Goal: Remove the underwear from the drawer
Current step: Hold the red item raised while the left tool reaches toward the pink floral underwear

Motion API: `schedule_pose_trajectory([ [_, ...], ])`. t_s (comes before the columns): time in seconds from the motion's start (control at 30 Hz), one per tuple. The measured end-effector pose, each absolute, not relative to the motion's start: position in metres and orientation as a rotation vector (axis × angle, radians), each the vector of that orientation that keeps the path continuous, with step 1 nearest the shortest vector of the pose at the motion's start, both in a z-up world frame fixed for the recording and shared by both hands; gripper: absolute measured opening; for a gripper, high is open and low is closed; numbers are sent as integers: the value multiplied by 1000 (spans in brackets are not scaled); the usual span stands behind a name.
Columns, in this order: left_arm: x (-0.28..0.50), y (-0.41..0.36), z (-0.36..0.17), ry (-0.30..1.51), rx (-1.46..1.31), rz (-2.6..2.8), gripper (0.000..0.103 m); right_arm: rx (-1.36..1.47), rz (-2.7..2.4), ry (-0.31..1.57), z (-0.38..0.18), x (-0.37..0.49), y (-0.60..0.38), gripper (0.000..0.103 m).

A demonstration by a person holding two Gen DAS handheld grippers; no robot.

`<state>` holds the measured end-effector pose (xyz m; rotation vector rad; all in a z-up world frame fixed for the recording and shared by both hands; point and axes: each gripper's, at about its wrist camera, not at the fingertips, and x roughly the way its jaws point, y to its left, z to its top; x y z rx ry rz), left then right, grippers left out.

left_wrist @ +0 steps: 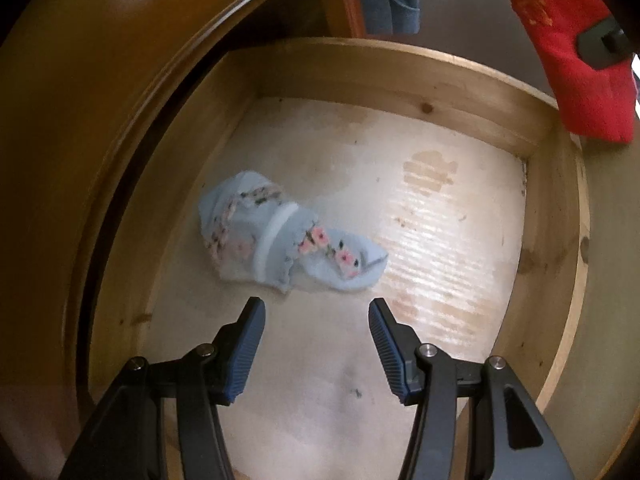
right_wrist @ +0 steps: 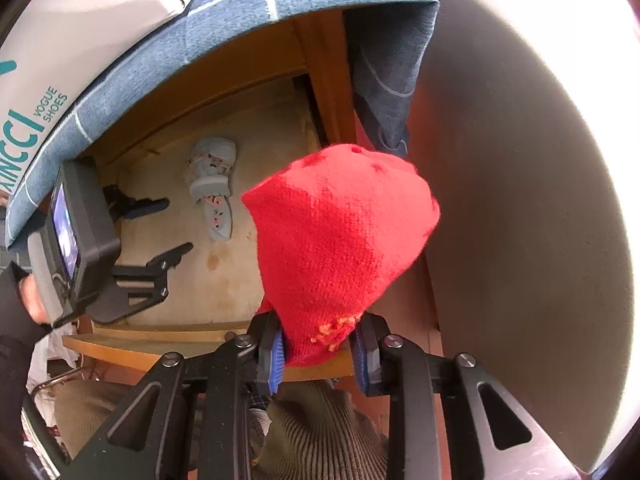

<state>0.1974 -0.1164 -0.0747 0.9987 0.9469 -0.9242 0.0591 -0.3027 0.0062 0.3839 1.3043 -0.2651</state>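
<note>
Open wooden drawer (left_wrist: 552, 128) with pale plywood floor, stained brown in patches, pulled out from a honey-coloured wooden cabinet (left_wrist: 60, 128). Seen from the right wrist too, same drawer (right_wrist: 168, 336) with its front edge nearest the camera. Draped over the cabinet top, a blue-grey cloth with thin white grid lines (right_wrist: 248, 12), one corner hanging down the cabinet's side. On the cloth, a white cardboard shoe box with teal lettering (right_wrist: 48, 80).

Red knitted garment with a small orange embroidered patch (right_wrist: 340, 240), bunched and hanging beyond the drawer's right side; same red garment (left_wrist: 572, 52) at the upper right of the left wrist view, above the drawer's far corner. Clamped at its lower end by the right gripper (right_wrist: 320, 356), blue pads pressed into the knit on both sides, jaws nearly closed around it.

Left gripper (left_wrist: 316, 312) pointing steeply down into the drawer, jaws roughly half spread, nothing between the blue ribbed pads (left_wrist: 244, 356). In the right wrist view, left gripper (right_wrist: 172, 226) reaching in from the drawer's left, its small screen lit.

Pale blue underwear with pink floral trim and a white band (left_wrist: 280, 236), crumpled on the drawer floor just beyond the left fingertips, untouched; same underwear (right_wrist: 212, 188) lying toward the drawer's back.
</note>
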Motion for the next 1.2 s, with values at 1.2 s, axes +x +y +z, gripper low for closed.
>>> schedule_pose_trajectory([
  [1.2, 241, -140, -110, 1289, 868, -984, 21, 390, -264, 1326, 0, 67, -304, 25],
])
